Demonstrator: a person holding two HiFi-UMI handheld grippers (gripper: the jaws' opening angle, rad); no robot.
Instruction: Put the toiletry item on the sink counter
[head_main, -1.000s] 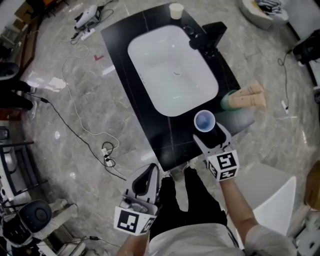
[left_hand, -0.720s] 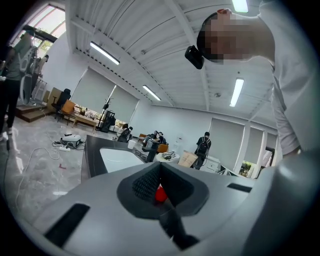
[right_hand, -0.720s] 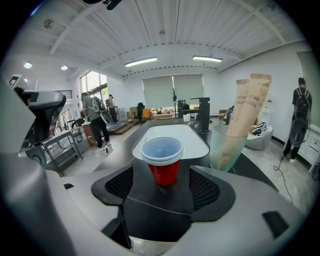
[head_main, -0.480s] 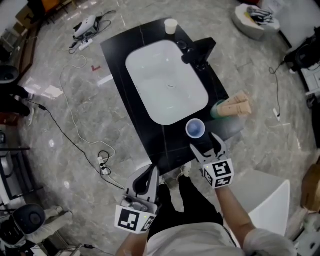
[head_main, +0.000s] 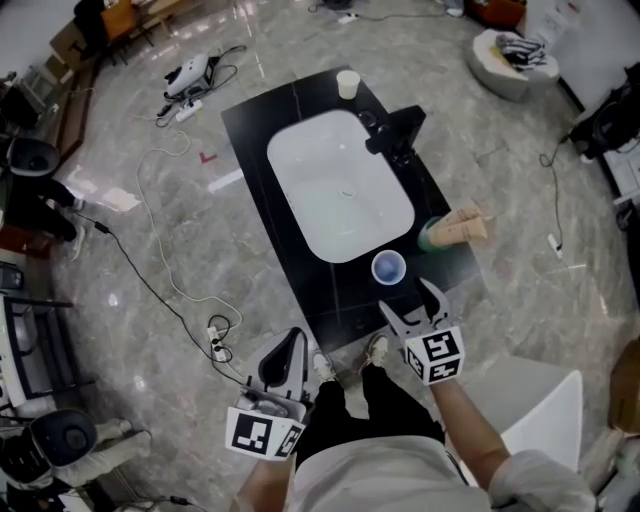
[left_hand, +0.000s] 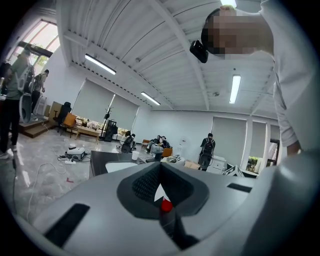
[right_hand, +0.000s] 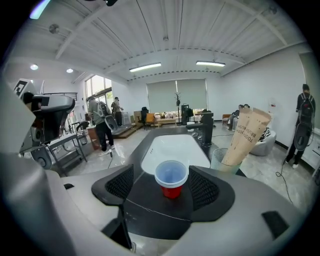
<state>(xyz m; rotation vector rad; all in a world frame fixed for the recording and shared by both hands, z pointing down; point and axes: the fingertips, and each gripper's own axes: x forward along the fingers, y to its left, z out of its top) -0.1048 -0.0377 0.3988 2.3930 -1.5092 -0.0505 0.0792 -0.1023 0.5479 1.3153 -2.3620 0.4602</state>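
A red cup (head_main: 388, 267) with a pale blue inside stands upright on the black sink counter (head_main: 345, 300), near its front edge, just in front of the white basin (head_main: 340, 185). My right gripper (head_main: 411, 300) is open just behind the cup, with its tips short of it. In the right gripper view the cup (right_hand: 171, 177) shows between the spread jaws of the right gripper (right_hand: 165, 196), untouched. My left gripper (head_main: 287, 356) hangs shut below the counter's front edge, over the floor. The left gripper (left_hand: 159, 187) holds nothing that I can see.
A green cup holding tan toothbrush packets (head_main: 450, 230) stands at the counter's right edge, right of the red cup. A black faucet (head_main: 395, 132) rises beside the basin, and a white paper cup (head_main: 348, 83) sits at the far end. Cables (head_main: 170, 250) lie on the floor at left.
The right gripper has let go of the red cup and drawn back toward me. The cup now stands free on the counter. The left gripper has stayed shut and low.
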